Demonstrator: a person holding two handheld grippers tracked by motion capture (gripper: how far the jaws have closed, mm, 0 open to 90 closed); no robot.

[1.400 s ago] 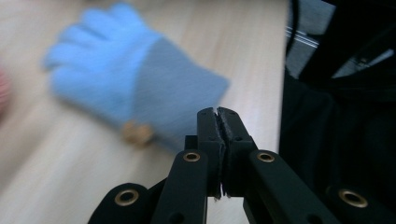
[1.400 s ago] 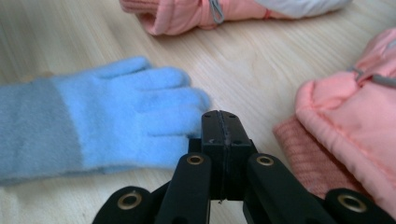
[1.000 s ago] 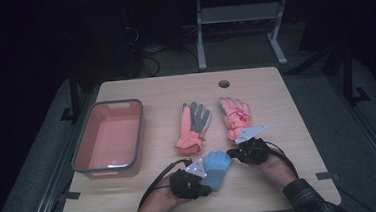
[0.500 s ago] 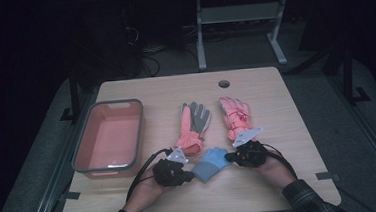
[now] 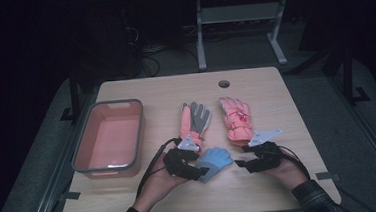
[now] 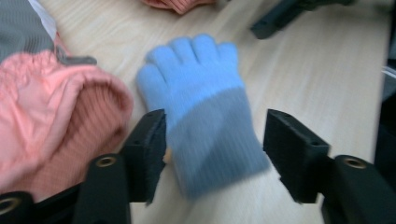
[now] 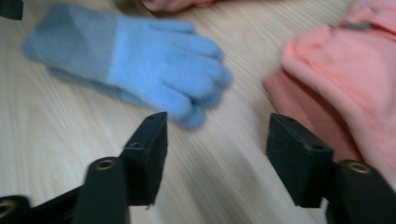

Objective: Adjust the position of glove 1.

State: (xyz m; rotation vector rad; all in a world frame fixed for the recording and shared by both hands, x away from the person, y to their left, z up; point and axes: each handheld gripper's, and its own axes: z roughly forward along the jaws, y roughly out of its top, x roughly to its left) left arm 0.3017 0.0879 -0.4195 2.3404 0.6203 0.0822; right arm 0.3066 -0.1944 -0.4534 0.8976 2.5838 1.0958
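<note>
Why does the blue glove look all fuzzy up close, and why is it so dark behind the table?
Left gripper view: the blue glove is smeared, most at its grey cuff. Right gripper view: its fingertips and the wood grain streak too. High view: the table is lit and fairly sharp, the room beyond it nearly black.

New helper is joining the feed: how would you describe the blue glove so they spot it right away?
Start at the wooden table and go to its near edge, between the left gripper and right gripper. The blue glove lies flat there. It is the smallest glove, light blue with a grey cuff; both others are salmon pink.
</note>
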